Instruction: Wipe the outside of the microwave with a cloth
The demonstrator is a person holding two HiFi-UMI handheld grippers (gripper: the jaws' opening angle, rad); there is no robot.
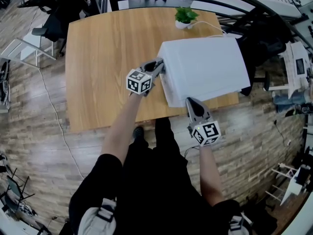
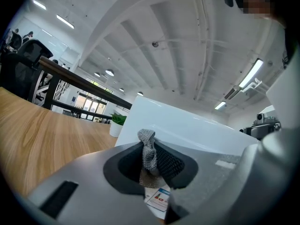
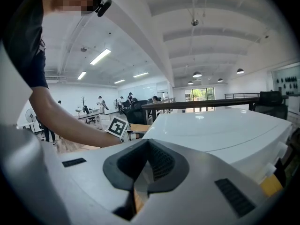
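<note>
The white microwave (image 1: 205,67) stands on the right part of a wooden table (image 1: 102,58). My left gripper (image 1: 160,66) is at its front left corner, shut on a small grey knitted cloth (image 2: 149,151) that sticks up between the jaws of the left gripper (image 2: 152,158). The cloth lies close against the microwave's white side (image 2: 187,123); I cannot tell whether they touch. My right gripper (image 1: 191,102) points at the microwave's lower front edge, with its jaws together and nothing held. In the right gripper view, the right gripper (image 3: 147,172) sits just below the microwave's top (image 3: 225,130).
A small potted plant (image 1: 185,16) stands on the table behind the microwave, and a white cable (image 1: 210,27) runs past it. Dark chairs (image 1: 56,18) stand at the table's far left, and the person's legs (image 1: 146,155) are at the table's near edge.
</note>
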